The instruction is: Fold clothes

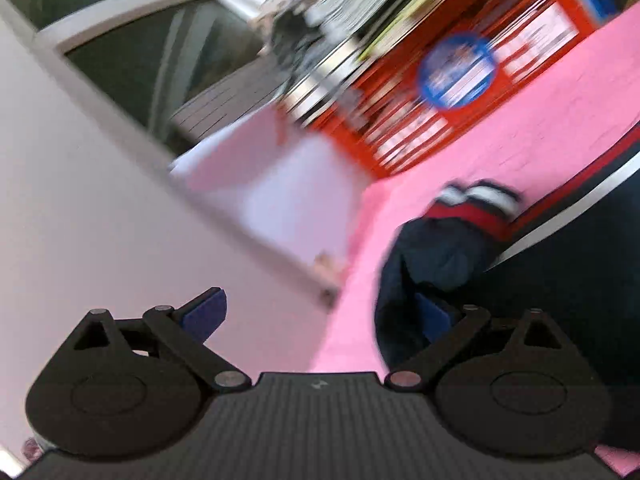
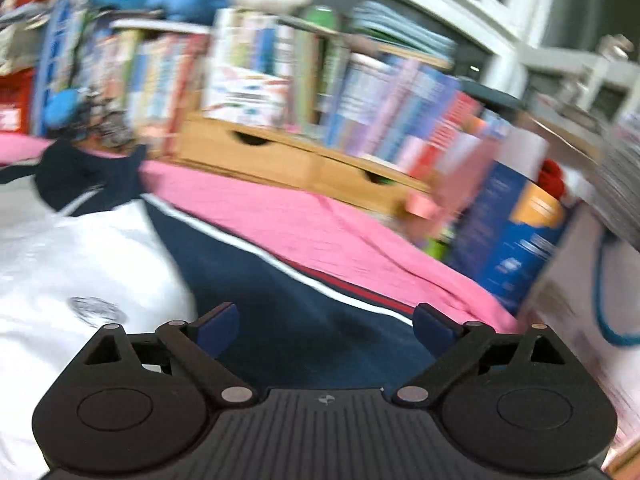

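**Garment spread on the pink cover, both grippers empty**

A navy and white jacket [image 2: 280, 320] with red and white stripes is shown lying on the pink cover [image 2: 320, 220], with its collar [image 2: 88, 172] toward the bookshelf [image 2: 280, 80]. In the left wrist view, one sleeve [image 1: 440, 248] with a striped cuff [image 1: 476, 200] is seen bunched near the edge of the cover. No finished fold can be made out; the task is judged to be at an early stage, with the sleeves and body yet to be folded, though much is blurred.

The left gripper [image 1: 320, 316] is shown with its jaws wide apart and nothing held; its right finger lies against or just over the sleeve, and contact cannot be confirmed. The right gripper [image 2: 326, 324] is likewise spread wide and empty, poised above the navy panel.
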Action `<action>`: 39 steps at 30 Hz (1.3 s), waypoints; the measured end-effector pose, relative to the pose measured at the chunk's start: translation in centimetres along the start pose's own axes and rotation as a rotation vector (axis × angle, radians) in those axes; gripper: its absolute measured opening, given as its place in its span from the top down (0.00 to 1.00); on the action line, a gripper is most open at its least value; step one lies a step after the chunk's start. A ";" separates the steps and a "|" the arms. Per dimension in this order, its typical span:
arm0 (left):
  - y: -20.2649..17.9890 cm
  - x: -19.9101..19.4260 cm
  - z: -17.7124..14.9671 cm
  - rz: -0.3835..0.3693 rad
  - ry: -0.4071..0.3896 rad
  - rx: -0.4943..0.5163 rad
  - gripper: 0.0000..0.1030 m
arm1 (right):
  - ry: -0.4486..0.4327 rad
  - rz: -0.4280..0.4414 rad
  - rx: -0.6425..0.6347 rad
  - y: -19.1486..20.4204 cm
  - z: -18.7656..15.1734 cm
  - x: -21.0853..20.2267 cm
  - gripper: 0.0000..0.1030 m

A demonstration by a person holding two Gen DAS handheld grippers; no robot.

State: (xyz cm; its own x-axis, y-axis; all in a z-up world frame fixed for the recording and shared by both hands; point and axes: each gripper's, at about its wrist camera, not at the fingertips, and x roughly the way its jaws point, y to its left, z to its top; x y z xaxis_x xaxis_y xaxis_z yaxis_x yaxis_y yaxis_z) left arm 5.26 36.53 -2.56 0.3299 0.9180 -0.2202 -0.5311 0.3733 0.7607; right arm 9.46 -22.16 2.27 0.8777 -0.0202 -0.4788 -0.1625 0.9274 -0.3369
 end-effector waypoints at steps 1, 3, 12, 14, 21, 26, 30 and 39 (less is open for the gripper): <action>1.2 -0.2 -0.6 -0.015 0.004 -0.034 0.04 | -0.004 0.016 -0.007 1.0 0.4 0.0 0.08; 3.2 -1.2 -1.5 -0.085 -0.010 -0.118 0.04 | -0.022 0.061 -0.018 2.9 1.5 -0.2 0.07; 4.7 -6.8 -2.0 -0.320 -0.275 -0.143 0.03 | -0.081 0.278 -0.082 11.4 3.4 -0.8 0.04; 2.7 -5.5 -0.4 -0.320 -0.237 -0.092 0.03 | -0.082 0.322 -0.064 13.1 3.6 -0.6 0.04; 3.4 -0.5 -1.5 -0.177 0.036 -0.229 0.12 | -0.082 0.407 -0.076 18.0 2.4 -0.5 0.04; 4.9 -4.4 -6.5 0.062 -0.065 -0.116 0.12 | -0.051 0.405 -0.131 20.1 1.4 0.0 0.03; 5.3 -5.5 -9.7 0.001 0.025 -0.107 0.12 | -0.043 0.409 -0.129 20.2 1.3 0.2 0.00; 6.6 -8.8 -6.6 -0.219 -0.152 -0.289 0.07 | -0.032 0.418 -0.124 20.1 1.1 0.4 0.00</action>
State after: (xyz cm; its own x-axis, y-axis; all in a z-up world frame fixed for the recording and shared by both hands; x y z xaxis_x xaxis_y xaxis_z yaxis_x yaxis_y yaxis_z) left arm -6.32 31.84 0.39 0.5606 0.7898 -0.2488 -0.6257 0.6008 0.4976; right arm 7.03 -3.07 -3.77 0.7381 0.3609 -0.5701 -0.5580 0.8015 -0.2151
